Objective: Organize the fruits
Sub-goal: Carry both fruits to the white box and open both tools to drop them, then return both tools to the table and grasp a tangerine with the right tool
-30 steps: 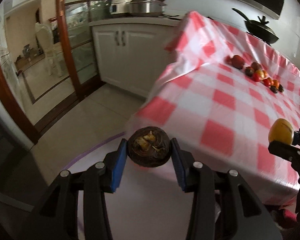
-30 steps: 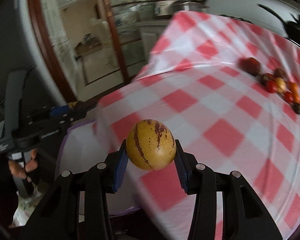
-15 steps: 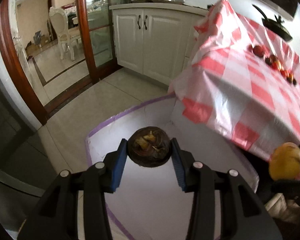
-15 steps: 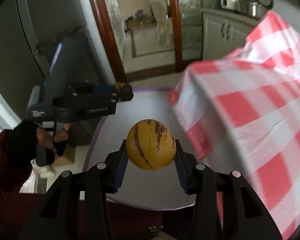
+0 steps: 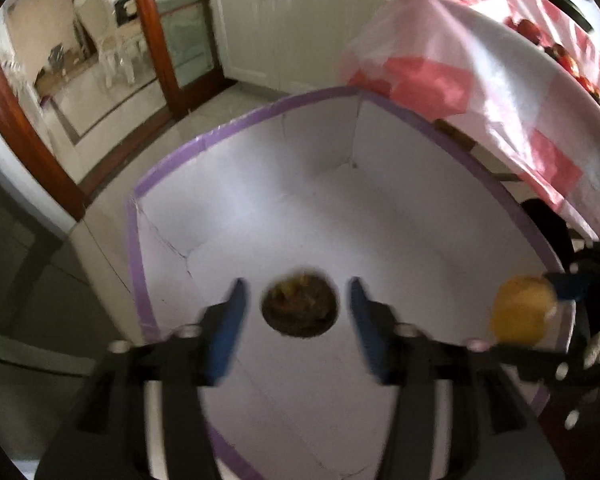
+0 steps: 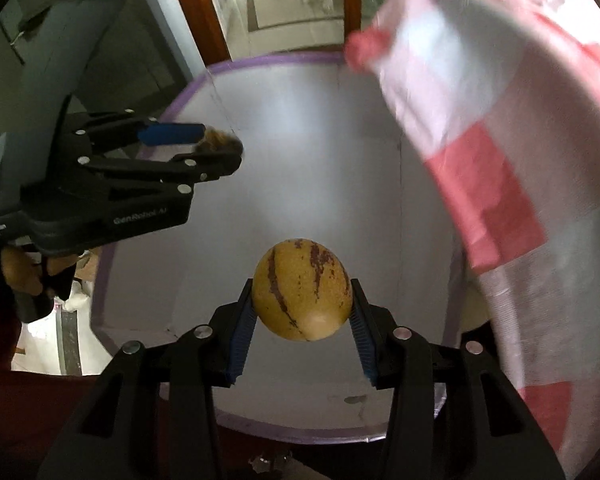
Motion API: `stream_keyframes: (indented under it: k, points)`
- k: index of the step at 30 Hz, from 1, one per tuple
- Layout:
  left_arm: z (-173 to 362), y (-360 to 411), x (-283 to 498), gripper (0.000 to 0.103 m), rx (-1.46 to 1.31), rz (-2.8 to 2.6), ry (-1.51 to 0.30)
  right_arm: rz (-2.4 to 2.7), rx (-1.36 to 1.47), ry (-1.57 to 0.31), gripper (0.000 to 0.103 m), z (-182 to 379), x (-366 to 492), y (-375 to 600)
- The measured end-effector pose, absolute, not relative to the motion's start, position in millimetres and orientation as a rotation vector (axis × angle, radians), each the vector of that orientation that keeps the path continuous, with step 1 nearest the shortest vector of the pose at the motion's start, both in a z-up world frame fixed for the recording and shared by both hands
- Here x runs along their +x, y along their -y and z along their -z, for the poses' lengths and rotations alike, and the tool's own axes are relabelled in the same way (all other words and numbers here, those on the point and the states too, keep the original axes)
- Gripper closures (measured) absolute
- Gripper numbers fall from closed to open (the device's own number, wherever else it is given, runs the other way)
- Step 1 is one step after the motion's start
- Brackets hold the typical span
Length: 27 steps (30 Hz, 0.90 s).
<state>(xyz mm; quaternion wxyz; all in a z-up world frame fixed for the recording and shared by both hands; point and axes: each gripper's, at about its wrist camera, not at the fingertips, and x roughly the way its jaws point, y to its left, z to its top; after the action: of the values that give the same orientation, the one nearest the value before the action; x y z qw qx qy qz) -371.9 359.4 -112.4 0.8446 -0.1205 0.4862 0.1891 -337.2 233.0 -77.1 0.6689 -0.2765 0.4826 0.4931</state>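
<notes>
Dropping into the white box (image 5: 284,208), a dark brown fruit (image 5: 299,307) hangs between the blue pads of the left gripper (image 5: 296,312), with a clear gap on either side; the jaws stand wide and grip nothing. Motion blur on fruit and fingers suggests the release is under way. To its right, the right gripper (image 6: 302,312) is clamped on a yellow fruit with purple streaks (image 6: 302,289), pads (image 6: 242,332) pressed to both flanks, held above the box interior near the front wall. The box, edged in purple tape (image 5: 168,168), sits on the floor just beside the red-checked tablecloth (image 5: 480,64) hanging from the table. More fruits (image 5: 556,46) lie in a row on the tabletop, well apart. Step in hand, as judged: depositing two carried fruits into the box. The next move calls for lowering the yellow fruit closer to the floor of the box before parting the jaws, since its rounded form is likely to roll or bruise if dropped.
</notes>
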Motion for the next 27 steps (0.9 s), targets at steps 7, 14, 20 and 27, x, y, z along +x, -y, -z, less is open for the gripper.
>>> stream_keyframes:
  k: [7, 14, 20, 27]
  points:
    - [111, -360, -353, 0.009, -0.265, -0.382, -0.987, -1.124, -0.568, -1.044, 0.026, 60, -335, -224]
    - [139, -382, -371, 0.009, -0.404, -0.422, -1.116, -1.146, -0.492, -0.997, 0.026, 33, -326, -203]
    - [139, -365, -382, 0.009, -0.414, -0.416, -1.158, -1.185, -0.450, -0.937, 0.025, 14, -330, -190]
    - [41, -368, -389, 0.001, -0.422, -0.453, -0.809, -1.215, -0.181, -0.724, 0.023, -71, -300, -129]
